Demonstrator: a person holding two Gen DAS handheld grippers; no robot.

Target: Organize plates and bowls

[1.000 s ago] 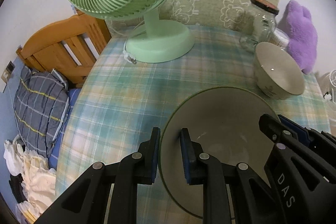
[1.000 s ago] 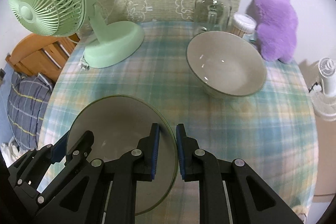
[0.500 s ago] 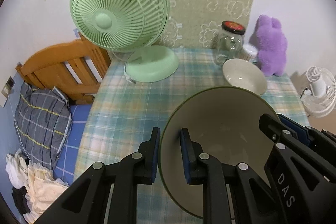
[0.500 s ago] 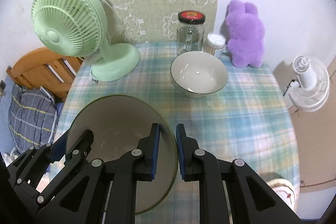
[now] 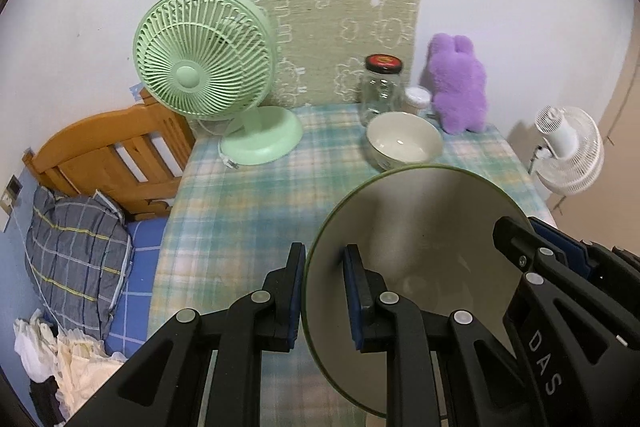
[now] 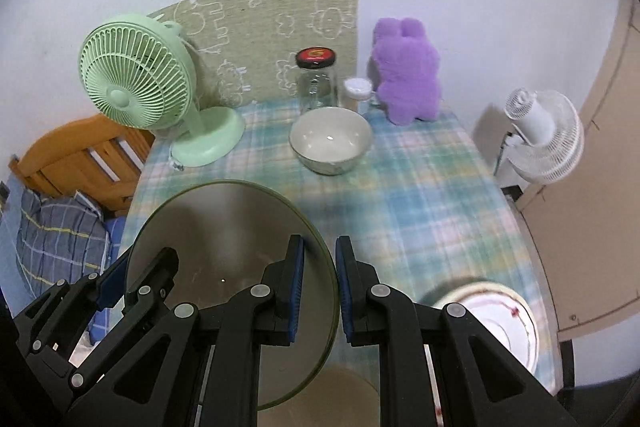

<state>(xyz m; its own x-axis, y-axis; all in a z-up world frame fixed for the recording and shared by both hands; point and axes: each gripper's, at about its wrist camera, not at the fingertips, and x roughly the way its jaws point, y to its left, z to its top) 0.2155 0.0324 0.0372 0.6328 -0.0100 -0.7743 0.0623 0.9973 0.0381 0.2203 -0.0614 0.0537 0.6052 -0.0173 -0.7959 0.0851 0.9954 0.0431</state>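
Note:
Both grippers hold one large beige plate with a green rim point(image 5: 424, 239), which also shows in the right wrist view point(image 6: 224, 227). My left gripper point(image 5: 322, 293) is shut on its left rim. My right gripper point(image 6: 319, 289) is shut on its right rim. The plate is lifted well above the checked table point(image 6: 420, 195). A cream bowl point(image 6: 330, 139) stands at the table's back, also visible in the left wrist view point(image 5: 404, 141). A white patterned plate point(image 6: 496, 323) lies at the near right corner. A beige dish point(image 6: 344, 399) shows under my right gripper.
A green desk fan point(image 5: 208, 67) stands at the back left. A glass jar with a red lid point(image 6: 316, 79), a small white container point(image 6: 357, 89) and a purple plush rabbit point(image 6: 408, 75) line the back. A white fan point(image 6: 540, 143) stands right of the table, a wooden bed point(image 5: 108, 155) left.
Both grippers rose and pulled back from the table, carrying the plate up with them. The fan, jar and bowl now look smaller and farther away. The near patterned plate came into view.

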